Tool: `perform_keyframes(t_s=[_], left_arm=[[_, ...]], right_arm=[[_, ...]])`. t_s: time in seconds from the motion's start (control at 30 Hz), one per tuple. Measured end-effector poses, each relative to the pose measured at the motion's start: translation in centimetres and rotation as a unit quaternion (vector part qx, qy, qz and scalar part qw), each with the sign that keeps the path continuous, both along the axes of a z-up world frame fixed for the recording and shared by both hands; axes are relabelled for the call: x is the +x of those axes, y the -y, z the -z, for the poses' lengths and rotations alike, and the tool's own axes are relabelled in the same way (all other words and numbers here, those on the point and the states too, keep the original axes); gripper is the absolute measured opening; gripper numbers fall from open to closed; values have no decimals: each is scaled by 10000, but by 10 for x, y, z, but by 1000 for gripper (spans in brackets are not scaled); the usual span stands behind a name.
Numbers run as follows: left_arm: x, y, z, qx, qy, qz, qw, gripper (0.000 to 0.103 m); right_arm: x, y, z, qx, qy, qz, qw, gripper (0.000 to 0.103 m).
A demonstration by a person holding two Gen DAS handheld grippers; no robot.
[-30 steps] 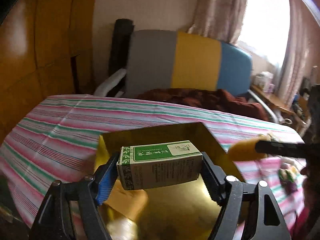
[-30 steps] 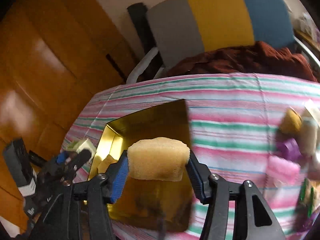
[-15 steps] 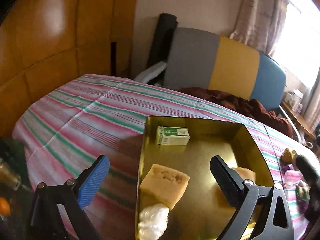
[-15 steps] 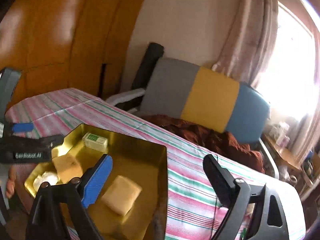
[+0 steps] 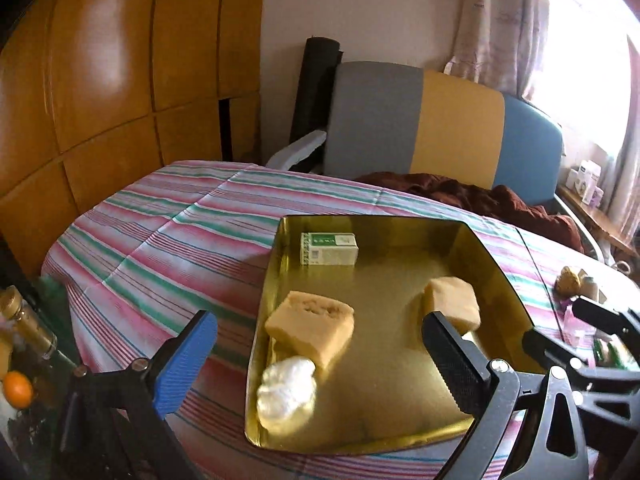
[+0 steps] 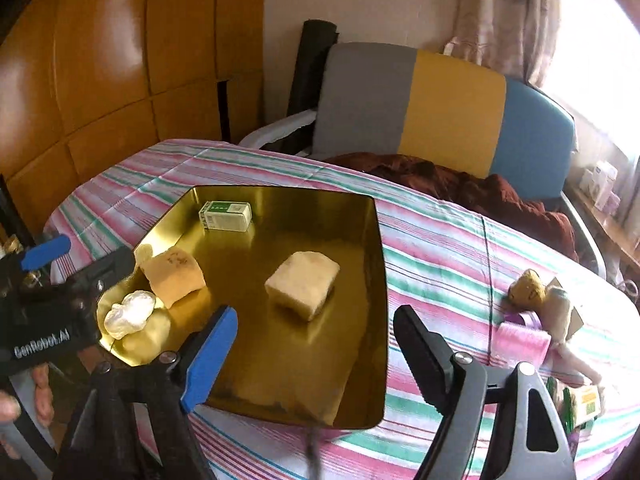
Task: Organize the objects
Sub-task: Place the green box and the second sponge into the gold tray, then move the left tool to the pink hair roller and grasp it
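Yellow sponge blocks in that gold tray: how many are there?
2. One yellow sponge block lies near the gold metal tray's left wall beside a white crumpled lump; the other sits mid-tray. None seems hidden.

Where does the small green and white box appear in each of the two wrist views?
Left wrist: the green and white box lies just above centre, in the gold tray's far left corner.
Right wrist: the box lies left of centre, again in the tray's far left corner.
Shared landmark: the gold tray.
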State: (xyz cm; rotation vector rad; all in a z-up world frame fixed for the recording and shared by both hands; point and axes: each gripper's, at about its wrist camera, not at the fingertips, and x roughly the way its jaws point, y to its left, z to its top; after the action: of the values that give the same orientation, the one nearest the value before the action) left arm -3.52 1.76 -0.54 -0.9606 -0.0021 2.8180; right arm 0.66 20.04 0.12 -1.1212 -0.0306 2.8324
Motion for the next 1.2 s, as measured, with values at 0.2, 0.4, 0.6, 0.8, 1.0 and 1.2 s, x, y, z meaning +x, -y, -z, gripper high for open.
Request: perform_keyframes(t_s=[0.2,0.4,0.6,0.8,1.0,1.2], left_arm=[[10,-14,3,-195,44,129,9997,103],[19,-25,1,-325,-46,241,9992,103],[26,-37,-4,-405,-118,415,9982,103],[30,-50,-7,-431,-157,689,9966,103],[35,-63,-10,-487,-206,905,9945,103],[38,-76,-12,-587,-250,1123,9916,103]], right_arm=[[12,-13,0,-93,-20,154,9998,82],[20,-29,1,-173,-110,305,9993,82],[26,-44,1,-170,-177,426,9988,85],[33,-71,0,-140,-201,688,9973,86],[40,-104,-2,-52,-217,1016,9946,86],[42,-132,-12,273,-250,1119,9930,86]])
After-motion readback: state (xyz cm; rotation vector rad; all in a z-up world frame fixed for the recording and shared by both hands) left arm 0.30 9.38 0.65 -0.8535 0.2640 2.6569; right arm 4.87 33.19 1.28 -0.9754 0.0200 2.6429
